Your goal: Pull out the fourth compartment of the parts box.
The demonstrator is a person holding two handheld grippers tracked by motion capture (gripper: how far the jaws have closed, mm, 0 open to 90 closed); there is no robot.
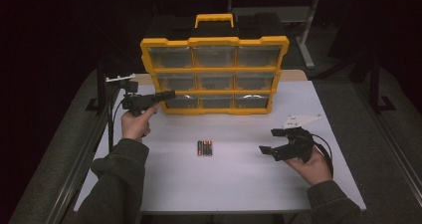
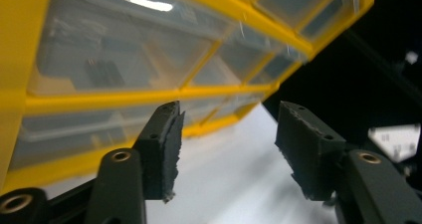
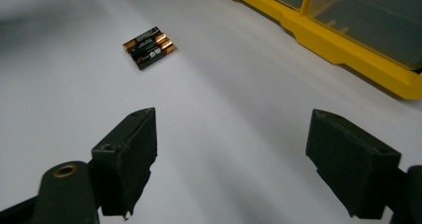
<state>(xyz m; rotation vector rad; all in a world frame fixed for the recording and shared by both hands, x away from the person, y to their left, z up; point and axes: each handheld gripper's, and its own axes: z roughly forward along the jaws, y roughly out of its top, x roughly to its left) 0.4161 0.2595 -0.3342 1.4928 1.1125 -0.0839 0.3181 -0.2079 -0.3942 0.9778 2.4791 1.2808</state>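
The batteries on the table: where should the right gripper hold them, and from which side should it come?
The batteries lie flat, three side by side and touching, ends toward the organizer. Probably best: the open right gripper comes from above, one jaw on each outer long side, at mid-length, squeezing all three together.

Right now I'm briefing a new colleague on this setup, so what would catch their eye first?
The yellow organizer case stands upright at the far side of the white table, its clear drawers facing the person. Three batteries lie side by side mid-table. The left gripper is open close to the case's lower left drawer, and the right gripper is open, right of the batteries.
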